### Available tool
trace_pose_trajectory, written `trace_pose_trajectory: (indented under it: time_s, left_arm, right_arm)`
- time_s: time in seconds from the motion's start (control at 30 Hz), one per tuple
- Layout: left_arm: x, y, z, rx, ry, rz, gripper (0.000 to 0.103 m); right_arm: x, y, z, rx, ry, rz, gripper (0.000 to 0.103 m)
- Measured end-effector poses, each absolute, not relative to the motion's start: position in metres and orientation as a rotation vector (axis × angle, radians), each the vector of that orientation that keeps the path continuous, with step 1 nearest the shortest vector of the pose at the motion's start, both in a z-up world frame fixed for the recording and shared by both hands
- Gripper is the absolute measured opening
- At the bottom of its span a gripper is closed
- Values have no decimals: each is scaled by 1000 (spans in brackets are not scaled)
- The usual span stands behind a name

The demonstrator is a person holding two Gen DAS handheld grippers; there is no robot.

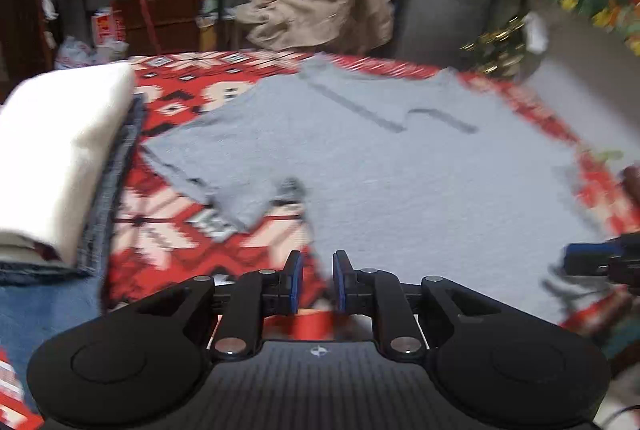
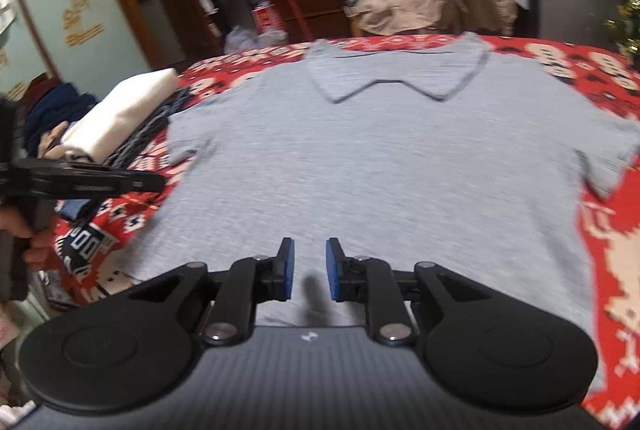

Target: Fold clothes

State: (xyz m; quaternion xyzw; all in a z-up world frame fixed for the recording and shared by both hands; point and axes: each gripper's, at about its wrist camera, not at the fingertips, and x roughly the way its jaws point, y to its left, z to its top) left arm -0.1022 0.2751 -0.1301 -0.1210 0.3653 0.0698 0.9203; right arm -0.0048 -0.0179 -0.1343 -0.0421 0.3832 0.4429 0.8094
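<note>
The grey polo shirt [image 2: 380, 158] lies spread flat, collar toward the top of the frame, across the middle of the red patterned blanket [image 2: 608, 262], with a folded white garment [image 2: 120, 114] stacked on dark folded clothes at the left edge. In the right wrist view the right gripper [image 2: 310, 268] hovers at lower centre over the shirt's hem, jaws a narrow gap apart with nothing between them. In the left wrist view the left gripper [image 1: 316, 280] sits at bottom centre beside the shirt's lower left edge, likewise slightly parted and empty, a hand [image 2: 34, 244] gripping its handle at far left.
</note>
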Motion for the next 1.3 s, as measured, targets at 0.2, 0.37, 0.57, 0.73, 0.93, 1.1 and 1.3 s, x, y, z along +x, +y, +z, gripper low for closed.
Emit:
trace_pose_trajectory:
  time_s: [0.2, 0.37, 0.57, 0.73, 0.93, 1.1, 1.3]
  left_arm:
    - [-111, 249, -149, -118, 809, 166, 15]
    - [-130, 244, -150, -79, 798, 174, 16]
    - [-145, 241, -148, -83, 788, 193, 17]
    - [-152, 237, -146, -61, 803, 220, 20]
    - [-157, 237, -129, -77, 793, 271, 19]
    - [-146, 235, -108, -113, 735, 245, 24]
    - [-109, 232, -128, -138, 763, 209, 29]
  right_arm:
    - [-10, -55, -129, -65, 811, 870, 22]
    - [-22, -80, -127, -61, 795, 822, 24]
    - [-29, -94, -136, -70, 800, 776, 24]
    - [-32, -100, -137, -47, 782, 764, 25]
    - [-37, -107, -134, -41, 751, 761, 25]
    - [-40, -114, -134, -35, 746, 766, 25]
    - [-41, -119, -135, -17, 752, 750, 25]
